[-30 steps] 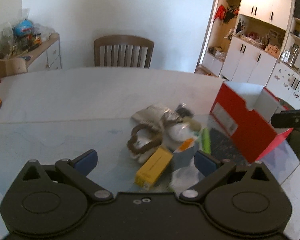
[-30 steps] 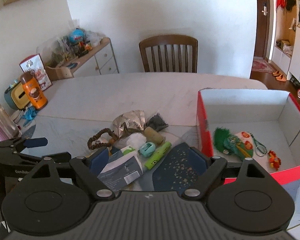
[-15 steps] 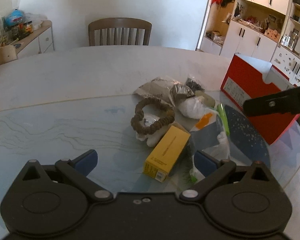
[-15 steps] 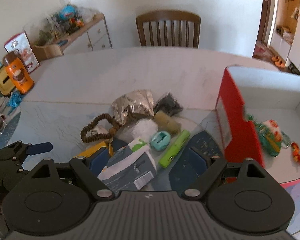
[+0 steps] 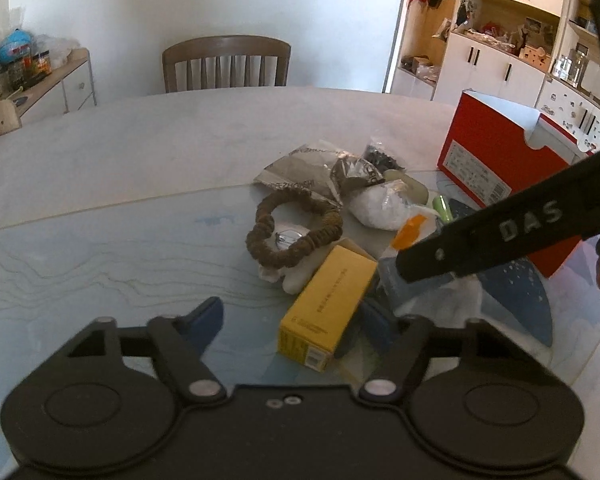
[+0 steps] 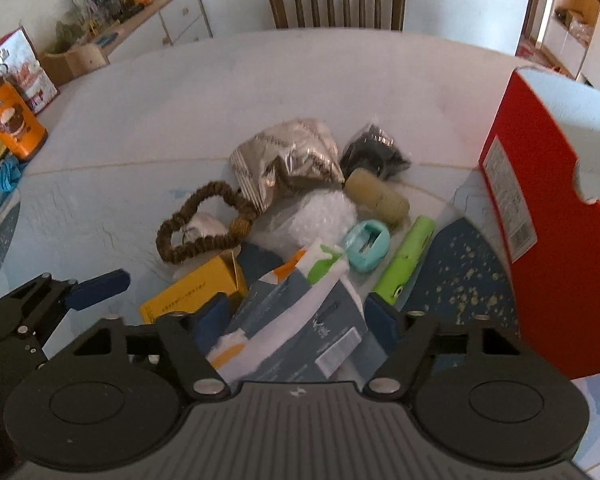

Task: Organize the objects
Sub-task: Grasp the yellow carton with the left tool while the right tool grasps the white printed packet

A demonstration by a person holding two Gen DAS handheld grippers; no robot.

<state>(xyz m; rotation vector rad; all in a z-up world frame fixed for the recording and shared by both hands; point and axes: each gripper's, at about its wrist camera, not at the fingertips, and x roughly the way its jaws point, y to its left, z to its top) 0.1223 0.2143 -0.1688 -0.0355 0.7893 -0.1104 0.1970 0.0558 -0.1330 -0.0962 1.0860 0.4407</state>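
The yellow carton (image 5: pixel 327 307) lies flat on the table (image 5: pixel 140 184) at the near edge of the pile, its long axis running from its printed end close to me up and to the right toward the bead bracelet (image 5: pixel 294 226); its far flap end stands open in the right wrist view. It sits between the spread fingers of my left gripper (image 5: pixel 296 322), nearer the right one, and neither pad touches it, so that gripper is released and holds nothing.

Just right of the carton lies the grey-blue packet (image 6: pixel 296 324), its long axis slanting away to the upper left, the green-and-orange end farthest from me. My right gripper (image 6: pixel 294 322) straddles its near end with both fingers wide apart; whether a pad touches it I cannot tell.

Beyond it sit a teal sharpener (image 6: pixel 366 246) and a green marker (image 6: pixel 406 260), the marker pointing up and right toward the red box (image 6: pixel 556 216). Farther back are a clear bag of white stuff (image 6: pixel 316 216), a crumpled silver bag (image 6: pixel 288 156) and a small black bag (image 6: pixel 374 152).
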